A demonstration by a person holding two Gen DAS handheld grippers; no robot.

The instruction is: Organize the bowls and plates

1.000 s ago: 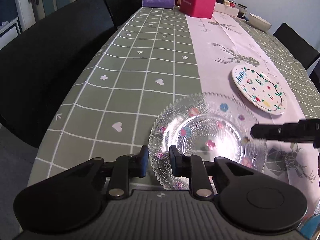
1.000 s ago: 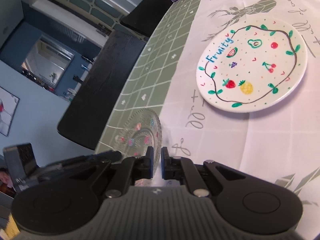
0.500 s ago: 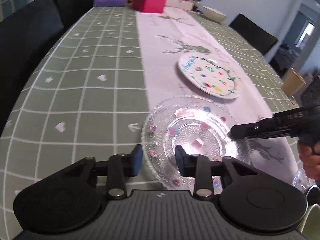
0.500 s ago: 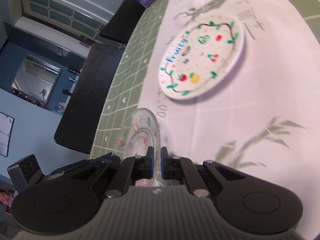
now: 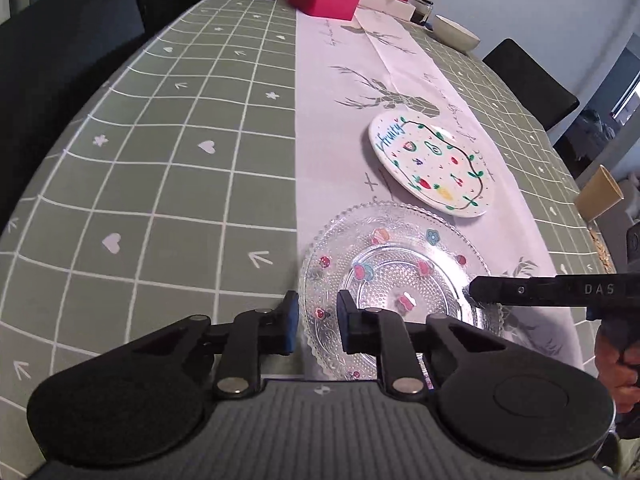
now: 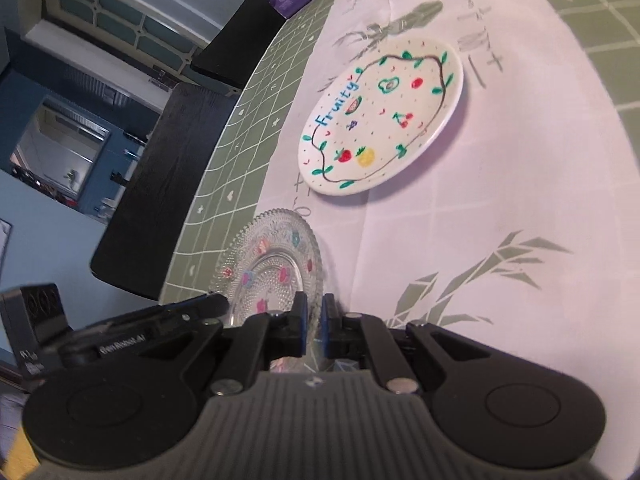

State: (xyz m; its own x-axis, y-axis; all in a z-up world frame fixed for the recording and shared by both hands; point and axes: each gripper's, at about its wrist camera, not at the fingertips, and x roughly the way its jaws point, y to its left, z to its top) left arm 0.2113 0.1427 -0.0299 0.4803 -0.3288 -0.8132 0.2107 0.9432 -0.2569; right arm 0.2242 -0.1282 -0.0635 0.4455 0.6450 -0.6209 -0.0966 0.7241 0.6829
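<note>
On runner (image 5: 320,128), round beaded glass plate (image 5: 400,280), seemingly gripped

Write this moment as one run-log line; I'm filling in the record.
left gripper: closing astride glass plate rim | right gripper: shut on glass plate | fruit plate: beyond, apart

open green tablecloth (image 5: 160,184) left, fruit plate (image 5: 434,164) ahead

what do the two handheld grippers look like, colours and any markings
Both are matte black with a ribbed grey body, round black discs either side, and silver pivot screws. The left gripper and the right gripper carry blue finger pads. The right one's arm reads "DAS" in the left wrist view; the left's bears small white lettering, unreadable.
</note>
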